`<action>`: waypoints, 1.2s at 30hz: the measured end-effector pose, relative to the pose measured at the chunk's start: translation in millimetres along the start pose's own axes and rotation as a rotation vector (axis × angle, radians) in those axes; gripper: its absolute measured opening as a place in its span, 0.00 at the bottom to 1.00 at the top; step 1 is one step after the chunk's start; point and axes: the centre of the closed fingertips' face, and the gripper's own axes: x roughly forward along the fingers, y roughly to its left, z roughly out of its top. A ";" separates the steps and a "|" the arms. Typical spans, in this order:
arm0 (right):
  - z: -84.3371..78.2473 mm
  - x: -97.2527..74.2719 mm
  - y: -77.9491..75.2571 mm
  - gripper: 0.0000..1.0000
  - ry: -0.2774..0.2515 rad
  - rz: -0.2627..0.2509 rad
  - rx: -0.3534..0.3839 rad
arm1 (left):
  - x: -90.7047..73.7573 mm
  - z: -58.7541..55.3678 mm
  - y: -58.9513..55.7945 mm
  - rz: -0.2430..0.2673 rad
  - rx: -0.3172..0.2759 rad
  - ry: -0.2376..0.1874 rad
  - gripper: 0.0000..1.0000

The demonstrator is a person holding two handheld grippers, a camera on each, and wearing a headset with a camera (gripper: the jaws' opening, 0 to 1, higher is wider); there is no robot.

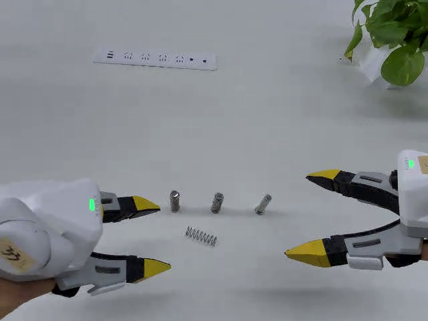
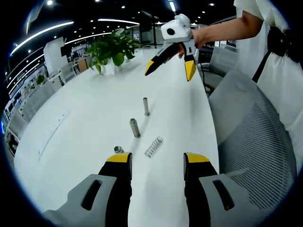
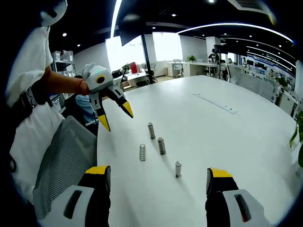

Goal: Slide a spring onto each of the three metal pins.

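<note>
Steel, by the finish: counted three pins standing in a row on the white workbench (image 1: 281,120), between the two grippers. Found the left pin (image 1: 174,200) and the middle pin (image 1: 217,202) each already sleeved in a spring. Found the right pin (image 1: 263,204) bare along its shaft (confirmed in the right gripper view, nearest the camera). Located the loose spring (image 1: 200,235) lying flat on the bench, just in front of the row, between the left and middle pins and touching neither.

Recorded the left gripper (image 1: 162,237) with jaws spread wide and nothing between them, hovering just left of the row, tips aimed toward the loose spring. Recorded the right gripper (image 1: 298,215) likewise wide and empty, poised to the right of the bare pin. Judged the opposed stance deliberate: suited to lifting the spring from one side and steadying or guiding at the bare pin from the other.

Judged the task two thirds complete, with one spring left to seat. Judged the step in hand to be the approach to the loose spring. Expected the pickup to call for a light pinch across the coil, low to the surface, given a spring apt to roll or flick away. Expected the threading to demand the coil's axis in line with the pin.

Noted a power strip (image 1: 155,59) and a plant (image 1: 391,33) at the far side, well apart from the work.
</note>
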 end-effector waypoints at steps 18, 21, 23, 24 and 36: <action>-32.5 -19.9 -2.6 0.99 -0.005 -0.001 -0.003 | 58.5 -26.8 0.9 -0.043 0.144 0.203 0.30; -35.5 -21.9 -4.5 0.98 -0.007 0.000 0.010 | 62.5 -29.1 3.1 -0.037 0.144 0.222 0.29; -37.7 -22.1 -5.1 0.98 -0.008 -0.003 0.013 | 65.3 -32.6 5.8 -0.029 0.146 0.241 0.28; -38.9 -22.1 -5.8 0.97 -0.006 -0.007 0.014 | 67.2 -33.8 6.3 -0.029 0.145 0.245 0.27; -41.7 -23.8 -8.6 0.91 -0.036 -0.042 0.042 | 76.0 -42.8 7.7 -0.027 0.136 0.301 0.17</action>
